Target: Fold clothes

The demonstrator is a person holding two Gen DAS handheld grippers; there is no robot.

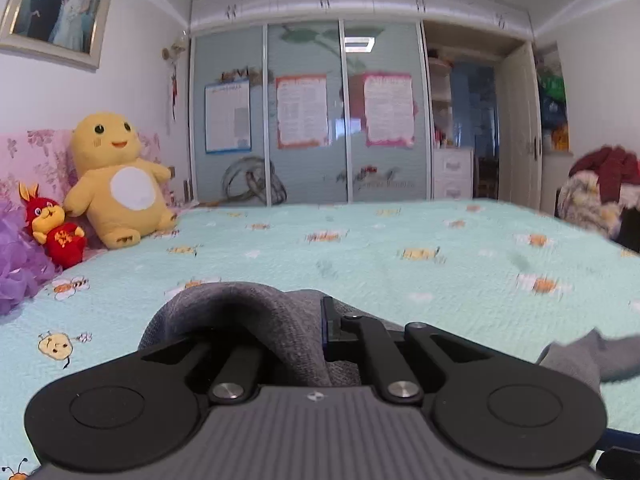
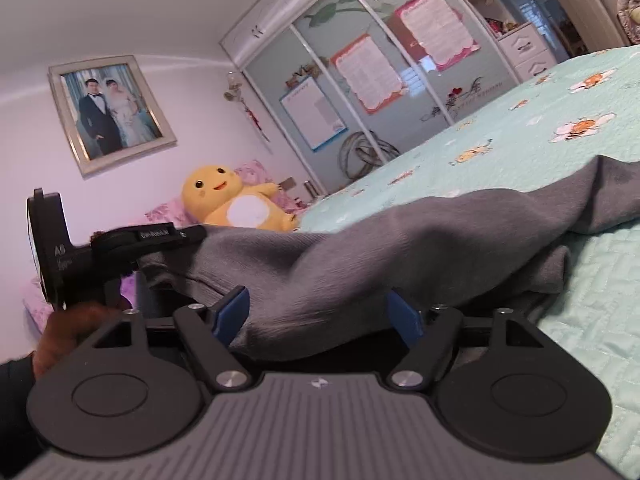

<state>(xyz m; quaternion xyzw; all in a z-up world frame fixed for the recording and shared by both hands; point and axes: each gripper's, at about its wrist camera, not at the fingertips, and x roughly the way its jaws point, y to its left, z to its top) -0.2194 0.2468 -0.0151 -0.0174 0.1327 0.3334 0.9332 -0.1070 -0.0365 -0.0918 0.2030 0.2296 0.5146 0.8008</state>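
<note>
While the left gripper (image 1: 304, 336) pinches a bunched edge of the grey garment (image 2: 400, 240) lying at the bed's (image 2: 580, 264) near edge, the right gripper (image 2: 320, 316) gapes wide around cloth; it should probably clamp before lifting evenly.

Grey knit garment (image 2: 400, 248) — rumpled, partly lifted off the bed — trails toward its far side.

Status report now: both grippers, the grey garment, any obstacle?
Left gripper shut on grey garment, lifted off the bed. Right gripper open, fabric between jaws. Nothing in the way.
</note>
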